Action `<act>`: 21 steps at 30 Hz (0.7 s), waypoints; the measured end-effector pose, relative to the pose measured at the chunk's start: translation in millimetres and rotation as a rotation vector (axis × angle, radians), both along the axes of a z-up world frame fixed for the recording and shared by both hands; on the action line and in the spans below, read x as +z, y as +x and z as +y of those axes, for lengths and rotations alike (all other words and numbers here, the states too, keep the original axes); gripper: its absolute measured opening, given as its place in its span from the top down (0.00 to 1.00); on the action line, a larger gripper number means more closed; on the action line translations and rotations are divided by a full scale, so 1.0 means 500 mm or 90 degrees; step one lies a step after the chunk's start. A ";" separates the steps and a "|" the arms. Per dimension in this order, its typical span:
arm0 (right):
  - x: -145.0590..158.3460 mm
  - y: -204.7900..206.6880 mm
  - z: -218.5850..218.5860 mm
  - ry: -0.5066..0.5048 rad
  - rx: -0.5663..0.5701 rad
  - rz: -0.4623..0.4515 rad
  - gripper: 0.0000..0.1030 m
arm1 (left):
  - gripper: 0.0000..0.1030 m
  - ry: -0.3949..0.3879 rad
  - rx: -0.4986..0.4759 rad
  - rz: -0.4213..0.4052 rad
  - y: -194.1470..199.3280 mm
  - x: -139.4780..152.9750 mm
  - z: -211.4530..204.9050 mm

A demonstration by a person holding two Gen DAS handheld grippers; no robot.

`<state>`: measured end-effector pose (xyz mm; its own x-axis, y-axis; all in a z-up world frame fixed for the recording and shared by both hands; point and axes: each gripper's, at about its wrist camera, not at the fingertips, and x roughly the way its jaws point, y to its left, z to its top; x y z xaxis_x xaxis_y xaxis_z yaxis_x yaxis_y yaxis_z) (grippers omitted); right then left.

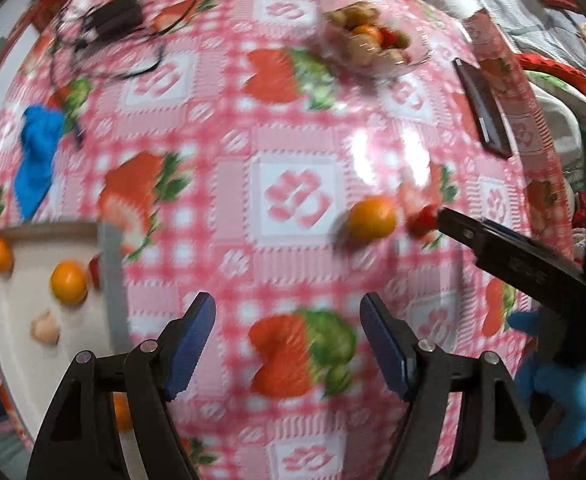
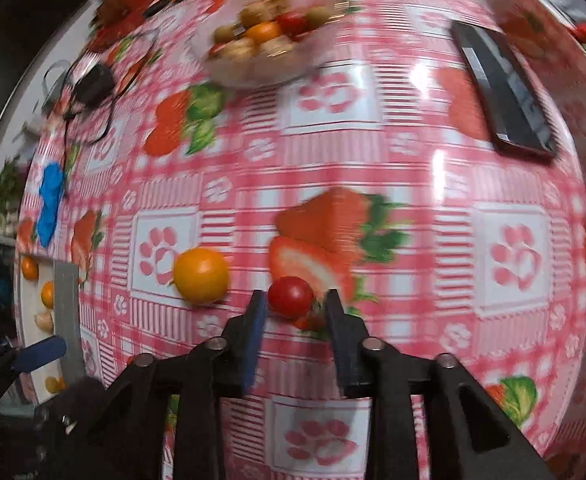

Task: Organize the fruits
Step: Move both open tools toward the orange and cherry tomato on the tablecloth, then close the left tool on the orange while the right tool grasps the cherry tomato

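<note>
Mid pick phase, judging by layout: loose fruit on the worktop [image 2: 413, 168], partly filled white tray [image 1: 109, 280] at the left edge, clear bowl [image 2: 253, 52] of mixed fruit at the far side.

Right claw [image 2: 295, 308] pointed nearly straight down over the small red tomato [image 2: 290, 296]. Jaws parted, tomato sat between the fingertips on the cloth, pads apparently not pressing on it. Not gripped, not lifted. Seen from the left wrist view as a dark finger reaching to the same red tomato [image 1: 423, 220].

Orange fruit [image 2: 201, 276] lay just beside the tomato, to its left, free on the worktop; also visible at [image 1: 371, 218].

Left claw [image 1: 289, 340] released, nothing between the jaws, only printed tablecloth below. Placed between tray and the orange fruit, well short of either.

Tray already held several orange pieces and a pale one; sorting rule not readable from here.

Next move probably: close right claw squarely on the tomato, gentle squeeze since round and soft, likely to roll or squirt out sideways. Then lift and carry to the tray. Left claw free to take the orange fruit.

Frames motion-blurred; contact at the pads not certain.
</note>
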<state>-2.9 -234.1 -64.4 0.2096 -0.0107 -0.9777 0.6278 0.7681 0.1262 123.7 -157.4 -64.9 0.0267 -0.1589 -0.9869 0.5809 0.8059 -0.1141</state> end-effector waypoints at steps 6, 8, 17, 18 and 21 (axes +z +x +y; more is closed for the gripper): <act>0.017 -0.068 -0.051 -0.008 -0.061 0.003 0.26 | 0.24 -0.021 -0.022 -0.005 0.015 -0.037 -0.085; 0.009 -0.082 -0.052 -0.005 -0.066 0.013 0.26 | 0.24 -0.008 -0.029 -0.007 0.013 -0.058 -0.104; 0.003 -0.141 -0.057 0.024 -0.093 0.013 0.26 | 0.31 -0.014 -0.060 0.003 -0.006 -0.089 -0.176; 0.002 -0.139 -0.057 0.025 -0.095 0.011 0.26 | 0.34 -0.013 -0.063 0.004 -0.008 -0.092 -0.183; 0.008 -0.145 -0.061 0.026 -0.099 0.008 0.26 | 0.56 -0.014 -0.074 0.011 -0.013 -0.101 -0.210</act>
